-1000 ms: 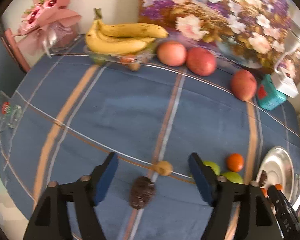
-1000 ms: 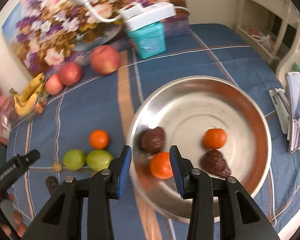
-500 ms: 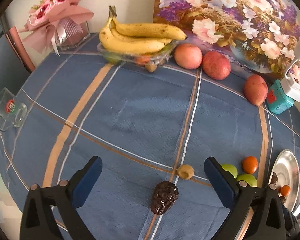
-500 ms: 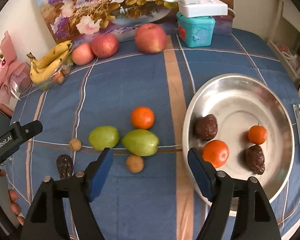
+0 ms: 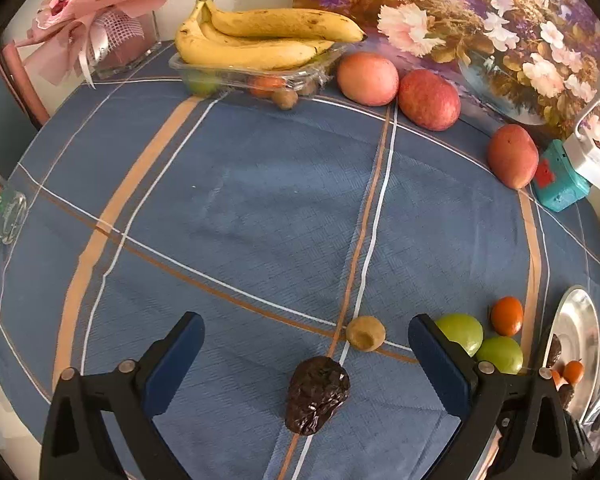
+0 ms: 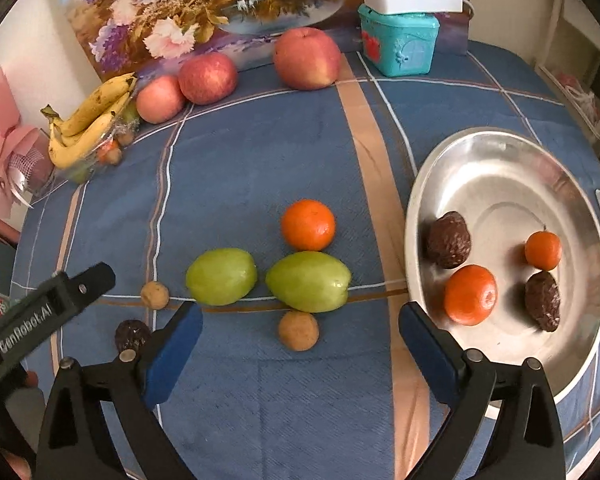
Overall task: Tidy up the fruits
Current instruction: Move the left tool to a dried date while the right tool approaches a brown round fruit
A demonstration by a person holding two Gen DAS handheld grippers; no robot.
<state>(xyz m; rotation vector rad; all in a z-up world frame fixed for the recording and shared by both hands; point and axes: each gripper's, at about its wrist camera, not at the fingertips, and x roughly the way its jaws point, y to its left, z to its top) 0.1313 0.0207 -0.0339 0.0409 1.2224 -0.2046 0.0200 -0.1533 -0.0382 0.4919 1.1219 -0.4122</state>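
Claws both gape wide and empty — left claw [image 5: 306, 354] over a dark wrinkled fruit [image 5: 317, 394], right claw [image 6: 300, 342] just opened.

left gripper [image 5: 306, 344] jaws wider than a second ago, nothing gripped. dark wrinkly fruit [image 5: 317, 394] between them on cloth, now bigger and closer in view. right gripper [image 6: 300, 336] jaws have just been opening, from nearly closed to wide. it moved off plate [image 6: 500, 148] to the left. now over small brown ball [image 6: 299, 330], below green fruit [image 6: 308, 281]. orange once between jaws sits in plate.
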